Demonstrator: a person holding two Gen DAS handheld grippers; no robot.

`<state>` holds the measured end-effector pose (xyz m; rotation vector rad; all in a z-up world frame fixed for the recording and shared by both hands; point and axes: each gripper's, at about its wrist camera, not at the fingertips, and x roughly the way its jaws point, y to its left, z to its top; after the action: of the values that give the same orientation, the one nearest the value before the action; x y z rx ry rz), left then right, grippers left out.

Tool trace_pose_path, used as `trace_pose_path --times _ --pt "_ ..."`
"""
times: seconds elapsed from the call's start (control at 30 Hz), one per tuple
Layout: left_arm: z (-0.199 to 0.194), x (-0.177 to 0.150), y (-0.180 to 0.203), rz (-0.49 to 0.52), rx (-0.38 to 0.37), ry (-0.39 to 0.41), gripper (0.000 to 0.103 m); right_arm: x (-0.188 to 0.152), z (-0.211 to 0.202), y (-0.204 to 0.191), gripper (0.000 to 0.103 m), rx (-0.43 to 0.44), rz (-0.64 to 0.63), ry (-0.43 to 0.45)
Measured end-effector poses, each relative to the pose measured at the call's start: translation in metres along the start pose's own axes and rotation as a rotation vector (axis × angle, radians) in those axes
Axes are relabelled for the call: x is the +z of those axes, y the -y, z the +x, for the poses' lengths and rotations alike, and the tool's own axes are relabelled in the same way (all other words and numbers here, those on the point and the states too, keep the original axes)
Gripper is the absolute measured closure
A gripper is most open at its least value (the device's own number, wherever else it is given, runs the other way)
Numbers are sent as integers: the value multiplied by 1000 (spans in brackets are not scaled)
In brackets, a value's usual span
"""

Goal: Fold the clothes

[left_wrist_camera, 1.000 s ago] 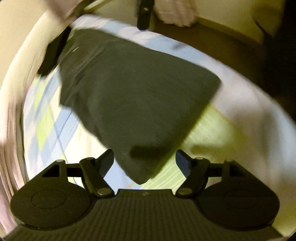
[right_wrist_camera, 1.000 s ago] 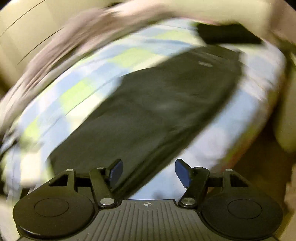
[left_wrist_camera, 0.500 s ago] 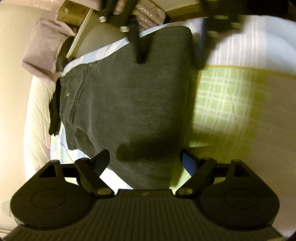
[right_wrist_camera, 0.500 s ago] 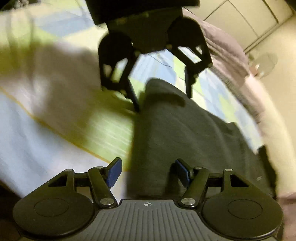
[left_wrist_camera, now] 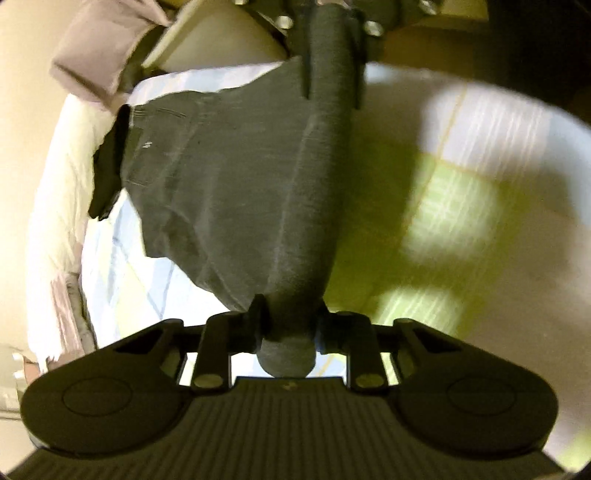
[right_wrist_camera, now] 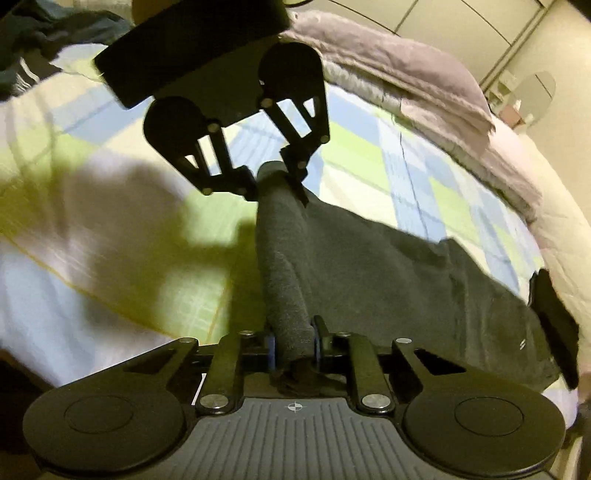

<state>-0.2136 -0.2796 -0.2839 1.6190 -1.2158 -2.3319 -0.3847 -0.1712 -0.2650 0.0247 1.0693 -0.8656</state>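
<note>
Dark grey trousers [left_wrist_camera: 229, 192] lie on a checked bedsheet [left_wrist_camera: 443, 206], waistband at the far end. My left gripper [left_wrist_camera: 290, 325] is shut on one corner of the bunched hem. My right gripper [right_wrist_camera: 293, 345] is shut on the other corner of the trousers [right_wrist_camera: 388, 273]. The hem edge stretches taut as a roll between the two grippers and is lifted off the sheet. Each gripper faces the other: the right one shows at the top of the left wrist view [left_wrist_camera: 332, 55], the left one at the top of the right wrist view [right_wrist_camera: 275, 177].
A black item [right_wrist_camera: 554, 325] lies by the trousers' waistband. A folded mauve blanket [right_wrist_camera: 406, 81] lies along the bed's far side. A white quilt [left_wrist_camera: 59, 192] edges the bed. Dark clothes [right_wrist_camera: 33, 40] sit at the far left corner. Wardrobe doors [right_wrist_camera: 461, 26] stand behind.
Both grippers have closed on the trousers' hem corners, one at each end. The hem is now bunched and pulled taut between them, lifted from the sheet.
</note>
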Motion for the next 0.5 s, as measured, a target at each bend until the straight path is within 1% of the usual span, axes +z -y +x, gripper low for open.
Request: trace_pose_path --times 0.1,0.17,0.23,0.3,0.37,0.4,0.5 --pt "-37 -2 -7 -46 -26 -2 85 12 -29 4 87 26 24 3" --pt "-50 5 -18 -70 -72 -14 85 19 -48 8 87 47 47 8" --pt "-58 12 -35 -112 -119 -23 85 24 -64 17 87 92 87 13" --pt "-66 18 -56 -170 -162 -27 85 28 -76 41 87 151 145 19" --pt "-63 30 -87 -208 -200 -27 85 30 -86 70 87 192 183 26" --pt "-63 35 -101 -217 -212 -23 85 30 -86 88 87 208 210 27" --pt "-54 52 -158 -231 -235 -15 84 27 -87 149 87 256 313 38"
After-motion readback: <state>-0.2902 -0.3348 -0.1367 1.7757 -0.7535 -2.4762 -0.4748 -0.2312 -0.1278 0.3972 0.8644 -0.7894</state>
